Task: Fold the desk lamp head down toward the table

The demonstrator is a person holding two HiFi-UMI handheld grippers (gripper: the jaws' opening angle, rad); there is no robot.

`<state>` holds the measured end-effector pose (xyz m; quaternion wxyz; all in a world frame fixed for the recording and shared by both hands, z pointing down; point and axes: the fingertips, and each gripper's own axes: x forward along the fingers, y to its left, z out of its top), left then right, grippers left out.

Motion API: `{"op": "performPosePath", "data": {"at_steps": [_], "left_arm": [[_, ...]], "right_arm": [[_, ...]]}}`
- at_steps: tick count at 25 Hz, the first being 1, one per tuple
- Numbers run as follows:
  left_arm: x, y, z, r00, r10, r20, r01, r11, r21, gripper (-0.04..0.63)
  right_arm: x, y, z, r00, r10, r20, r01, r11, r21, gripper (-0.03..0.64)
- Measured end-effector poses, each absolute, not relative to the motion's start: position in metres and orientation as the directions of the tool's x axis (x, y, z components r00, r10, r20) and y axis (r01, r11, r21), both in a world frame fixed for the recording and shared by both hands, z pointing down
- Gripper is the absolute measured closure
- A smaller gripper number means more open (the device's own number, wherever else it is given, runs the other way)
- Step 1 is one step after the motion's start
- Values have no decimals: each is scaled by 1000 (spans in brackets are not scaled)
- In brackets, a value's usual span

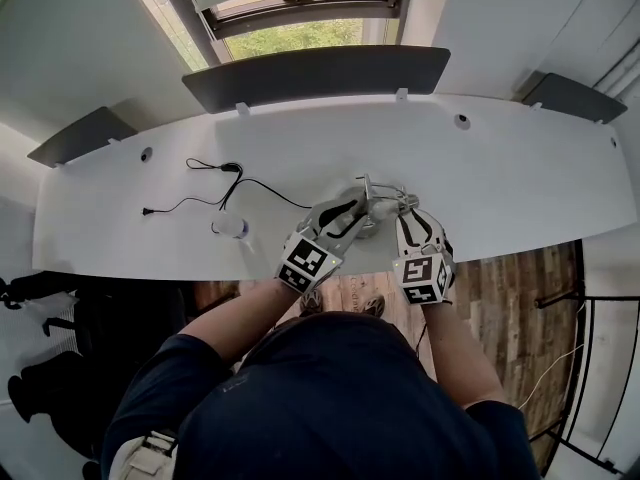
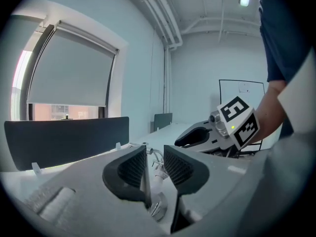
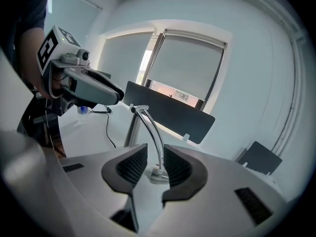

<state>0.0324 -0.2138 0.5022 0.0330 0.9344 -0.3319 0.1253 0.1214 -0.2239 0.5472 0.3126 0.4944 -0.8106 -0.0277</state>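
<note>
Lamp (image 1: pixel 378 204) sits on desk (image 1: pixel 520 168), near desk's front edge. My L gripper (image 1: pixel 350 210): jaws apart, empty. R gripper (image 1: pixel 408 214): jaws apart too, lamp's curved arm (image 3: pixel 156 139) prob. just beyond them, not gripped.

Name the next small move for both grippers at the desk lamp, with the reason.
Probably draw both grippers back, clear of the lamp. In the right gripper view its curved arm already bends down to the table, and the right gripper and left gripper stand open, pads pressing on nothing, so the fold looks done.
</note>
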Motion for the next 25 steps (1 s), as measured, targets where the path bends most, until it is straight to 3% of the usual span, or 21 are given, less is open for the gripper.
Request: {"op": "performPosePath", "data": {"at_steps": [18,25], "left_arm": [[38,-138,430,857,-502,117,-512,-856,74,488],[37,-125,436,862,-494,118,-502,-862,63,575]], "right_arm": [[64,-159,465,-550,-771,322,-795,601,81,581],[58,-141,466,-566,-768,298,-796,603,41,605]]}}
